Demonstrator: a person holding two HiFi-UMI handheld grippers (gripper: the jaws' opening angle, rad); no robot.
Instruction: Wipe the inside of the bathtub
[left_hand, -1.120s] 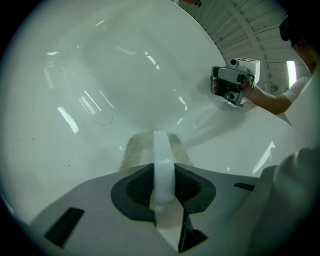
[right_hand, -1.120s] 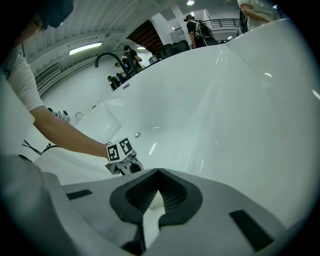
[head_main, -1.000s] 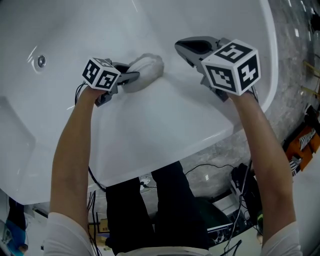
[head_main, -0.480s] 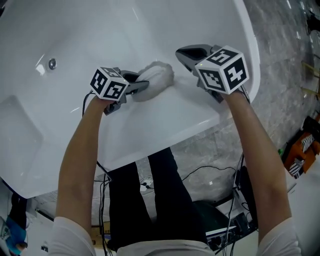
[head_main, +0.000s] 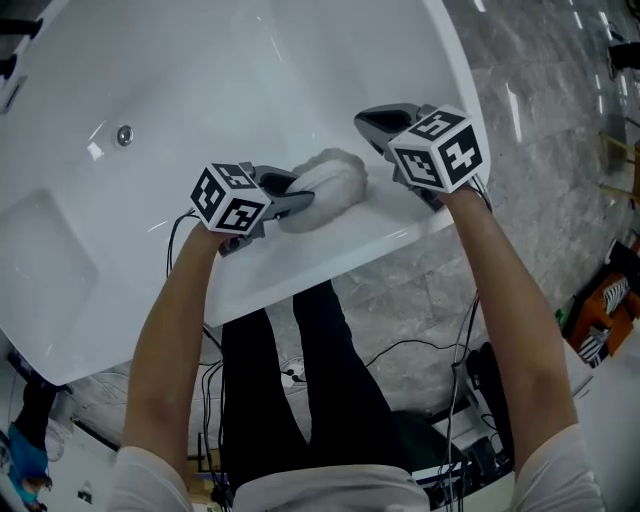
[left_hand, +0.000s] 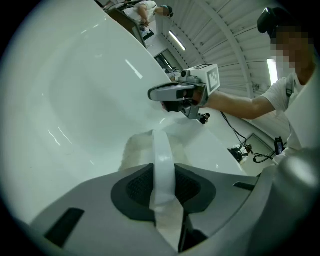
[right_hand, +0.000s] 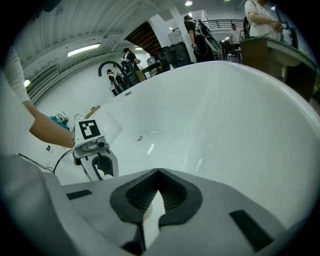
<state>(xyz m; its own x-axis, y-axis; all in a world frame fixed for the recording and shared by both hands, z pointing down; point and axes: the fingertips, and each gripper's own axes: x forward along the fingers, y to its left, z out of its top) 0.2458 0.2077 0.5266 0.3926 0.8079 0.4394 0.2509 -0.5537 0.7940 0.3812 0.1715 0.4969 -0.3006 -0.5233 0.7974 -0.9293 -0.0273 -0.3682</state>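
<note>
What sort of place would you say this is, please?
Probably a workshop or test hall, not a home bathroom: the bathtub stands on a floor with loose cables, and people stand beyond under strip lights.

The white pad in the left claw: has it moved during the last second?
Yes. The white pad, shut in the left claw, has slid toward the bathtub's near rim, farther from the round metal fitting.

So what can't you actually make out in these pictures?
Head view: where the fluffy white pad meets the bathtub wall; the pad itself covers it.
Head view: the bathtub's far end, cut by the top and left edges.
Head view: the small metal fitting, too small to identify.
Left gripper view: part of the pad, behind the left gripper's own body.
</note>
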